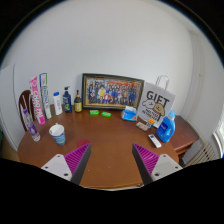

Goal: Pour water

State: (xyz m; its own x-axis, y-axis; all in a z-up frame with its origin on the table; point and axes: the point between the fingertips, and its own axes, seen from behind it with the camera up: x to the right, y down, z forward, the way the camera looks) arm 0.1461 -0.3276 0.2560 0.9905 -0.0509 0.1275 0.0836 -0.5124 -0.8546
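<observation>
The gripper (110,165) is seen nearest, fingers spread apart with nothing between them over the wooden table (110,140), while a white cup (57,132) is noted beyond the left finger and bottles (66,100) stand far left beside a framed picture (113,92).

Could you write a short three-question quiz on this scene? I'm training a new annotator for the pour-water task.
1. True or false: the fingers are shut on the white cup.
2. What stands right behind the blue bottle? A) GIFT bag B) framed photo C) dark bottle
3. Fill in: everything rests on a ____ wooden table.

Key: 1 false, the fingers are open and hold nothing, the cup sits beyond them; 2 A; 3 round.
</observation>
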